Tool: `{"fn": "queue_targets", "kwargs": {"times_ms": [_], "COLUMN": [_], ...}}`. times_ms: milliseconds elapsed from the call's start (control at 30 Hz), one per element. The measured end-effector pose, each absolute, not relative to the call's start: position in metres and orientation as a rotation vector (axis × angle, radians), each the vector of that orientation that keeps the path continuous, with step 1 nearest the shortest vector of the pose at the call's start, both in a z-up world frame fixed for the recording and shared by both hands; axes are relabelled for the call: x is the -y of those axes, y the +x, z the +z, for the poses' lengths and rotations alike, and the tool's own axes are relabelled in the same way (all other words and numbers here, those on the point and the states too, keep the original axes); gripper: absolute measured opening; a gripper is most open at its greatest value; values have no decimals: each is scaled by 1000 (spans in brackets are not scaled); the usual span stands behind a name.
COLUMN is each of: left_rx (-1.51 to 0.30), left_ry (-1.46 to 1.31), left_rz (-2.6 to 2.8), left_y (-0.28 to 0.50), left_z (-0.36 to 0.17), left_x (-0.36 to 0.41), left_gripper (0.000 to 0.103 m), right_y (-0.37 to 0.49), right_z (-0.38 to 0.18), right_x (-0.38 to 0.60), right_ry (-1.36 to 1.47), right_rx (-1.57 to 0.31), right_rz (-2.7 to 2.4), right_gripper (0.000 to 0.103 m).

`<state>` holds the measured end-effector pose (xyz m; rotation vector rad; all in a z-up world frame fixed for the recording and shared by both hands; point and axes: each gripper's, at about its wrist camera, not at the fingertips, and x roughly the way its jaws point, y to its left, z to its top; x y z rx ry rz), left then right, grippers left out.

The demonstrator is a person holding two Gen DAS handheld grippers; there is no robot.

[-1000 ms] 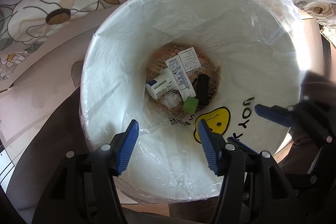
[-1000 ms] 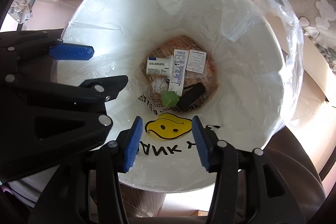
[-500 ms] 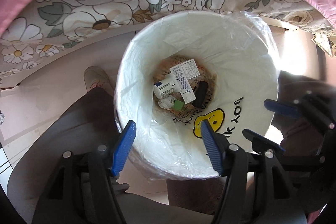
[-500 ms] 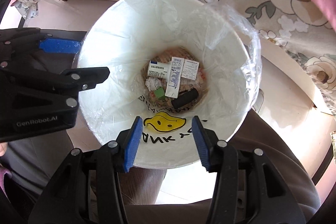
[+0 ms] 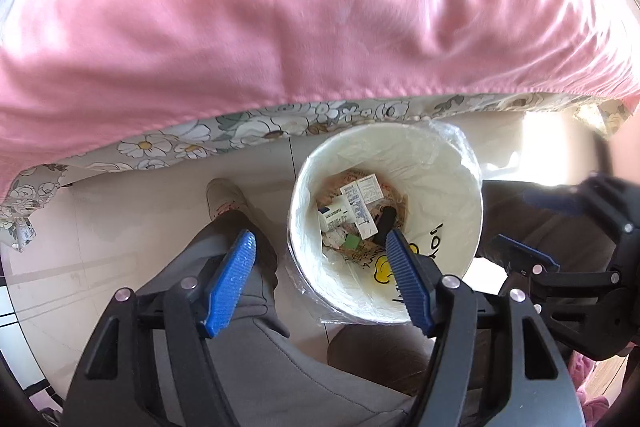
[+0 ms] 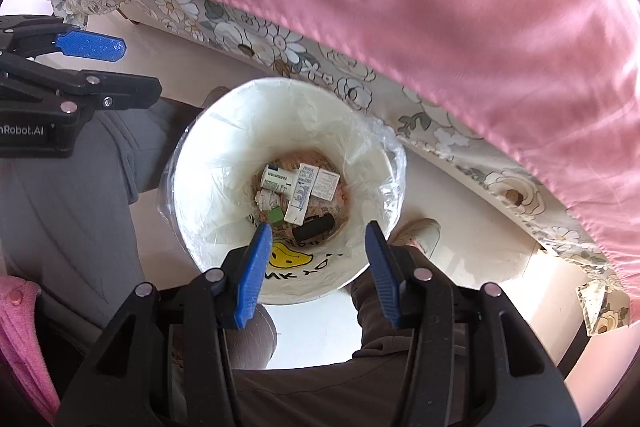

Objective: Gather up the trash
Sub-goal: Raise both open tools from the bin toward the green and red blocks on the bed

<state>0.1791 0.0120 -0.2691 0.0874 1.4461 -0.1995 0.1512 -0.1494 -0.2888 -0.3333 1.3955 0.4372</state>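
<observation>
Big pink bedcover (image 5: pixel 280 7) fills the top of both views, with the floral sheet (image 6: pixel 256 39) hanging below it, and the pale floor (image 5: pixel 120 219) spreads underneath. The person's grey trouser leg (image 5: pixel 256 327) and a light shoe (image 5: pixel 226 197) stand just beside the bin.

Now the bin itself: the white waste bin (image 5: pixel 452 195), lined with a clear plastic bag (image 6: pixel 384 147), sits on the floor right at the bed's edge, a yellow smiley printed on its inner wall. Down at the bottom, the trash: white paper cartons (image 6: pixel 298 185), a crumpled white scrap (image 6: pixel 266 199), a small green block (image 6: pixel 275 215) and a dark cylinder (image 6: pixel 314 225), all lying together.

Both tools point down over the bin. The left gripper (image 5: pixel 320 279) has its jaws opening, with nothing between them. The right gripper (image 6: pixel 316 267) hangs with jaws parted and empty as well; nothing of the trash is held.

My read: the drop is done, and the step in hand is clearing away from the bin to look for the next piece. To do it well, go straight up first so neither tool snags the loose bag liner, keep the two tools apart, they are close here, and mind the overhanging bedcover before swinging sideways.
</observation>
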Motion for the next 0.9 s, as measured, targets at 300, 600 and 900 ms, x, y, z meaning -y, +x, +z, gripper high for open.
{"fn": "queue_targets", "kwargs": {"times_ms": [300,600,900], "left_rx": [-1312,-1199,-1120], "left_ry": [96,113,130], "left_rz": [-192,-170,-160], "left_y": [191,197,209], "left_z": [-193,-135,-92], "left_x": [-15,-9,-6], "left_gripper": [81,89,89], "right_y": [164,167,168], "right_z": [-203,-132,-71], "right_x": [157,156,155], "right_ry": [-287,-317,-331], "right_rx": [-1215,-1062,-937], "right_rz": [422,402,408], "right_gripper": [62,70,73]}}
